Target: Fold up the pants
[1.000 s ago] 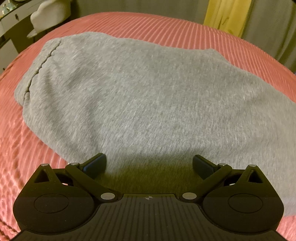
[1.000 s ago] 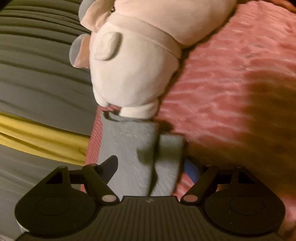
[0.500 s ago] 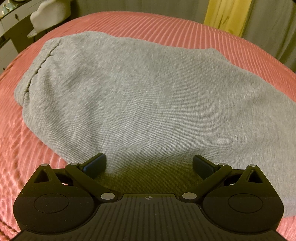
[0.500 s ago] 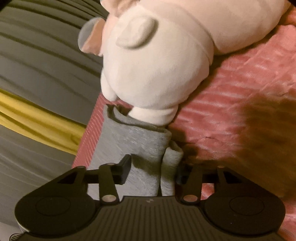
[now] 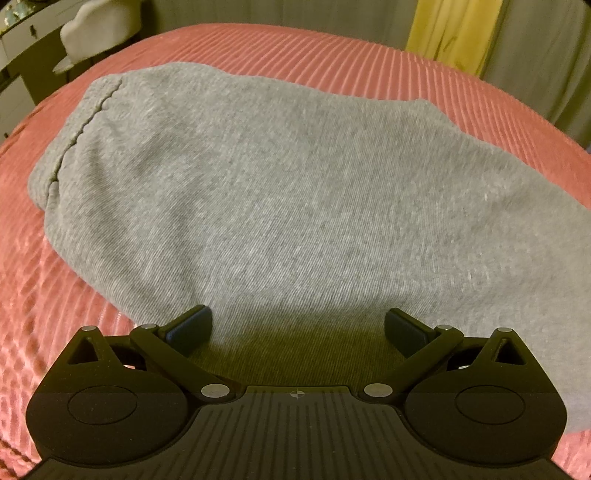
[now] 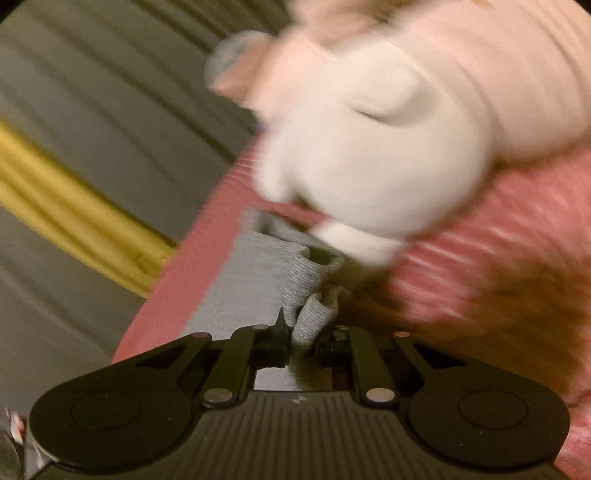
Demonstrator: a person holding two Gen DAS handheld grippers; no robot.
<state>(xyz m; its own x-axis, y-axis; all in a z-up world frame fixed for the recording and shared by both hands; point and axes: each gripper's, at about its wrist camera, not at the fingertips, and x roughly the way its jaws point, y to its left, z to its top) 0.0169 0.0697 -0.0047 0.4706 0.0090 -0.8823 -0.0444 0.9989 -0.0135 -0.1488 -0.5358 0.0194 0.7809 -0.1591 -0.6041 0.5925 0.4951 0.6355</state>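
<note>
Since a second ago the right claw (image 6: 301, 338) has pinched shut on what looks, through blur, like the grey pants' cuff (image 6: 312, 314) beside the plush toy (image 6: 373, 162), ready to fold, while the left claw (image 5: 297, 326) stays spread over the pants (image 5: 277, 203).

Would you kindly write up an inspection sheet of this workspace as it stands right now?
Surface: pink ribbed bedspread, no bare patch problems seen.
Job's things: grey pants lie spread flat; their leg ends are bunched at the bed's edge.
Clutter: white plush toy beside the leg ends; touching or not, too blurred to tell.
Grippers: left gripper open above the pants, holding nothing; right gripper shut on the leg ends.
Cables: nothing seen.
Surroundings: grey curtain with yellow curtain; white furniture beyond the bed.
</note>
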